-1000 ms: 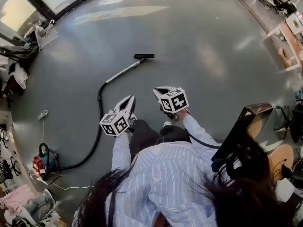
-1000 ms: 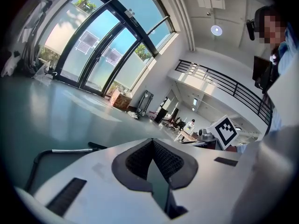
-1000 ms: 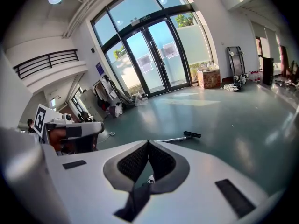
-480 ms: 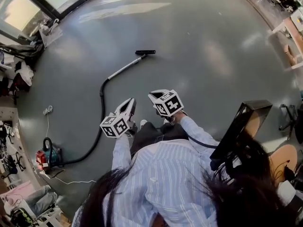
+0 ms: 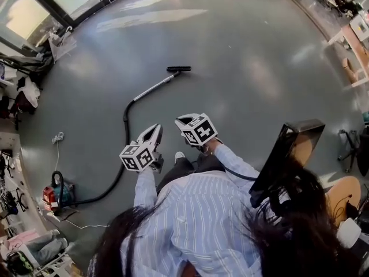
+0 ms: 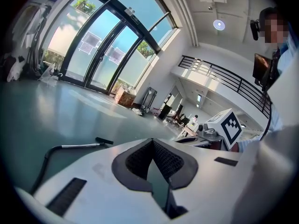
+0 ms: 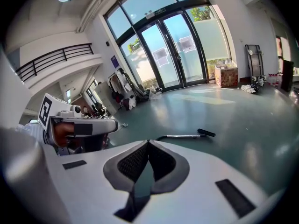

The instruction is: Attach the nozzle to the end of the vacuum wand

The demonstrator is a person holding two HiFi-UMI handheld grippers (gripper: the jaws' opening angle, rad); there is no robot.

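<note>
Head view, looking steeply down: a person in a striped shirt stands on a wide grey floor and holds two claws out in front. The left claw and the right claw hang side by side, near each other but not touching. Ahead of them lies one silver vacuum wand, flat on the floor. One black nozzle sits at its far end, touching it; whether it is locked on cannot be told. One black hose curves from the wand's near end back to one red vacuum cleaner at the left edge. Only this view shows the cleaner. Open floor surrounds the wand on every side; clutter keeps to the room's edges

Left gripper view: the left claw's jaws are pressed together with nothing between them. Beyond them the wand and nozzle lie low at the left, well apart from the claw. The right claw's marker cube shows at the right. Tall glass doors fill the far wall

Right gripper view: the right claw's jaws are likewise together and empty. The wand and nozzle lie across the open floor ahead, and the left claw shows at the left
</note>
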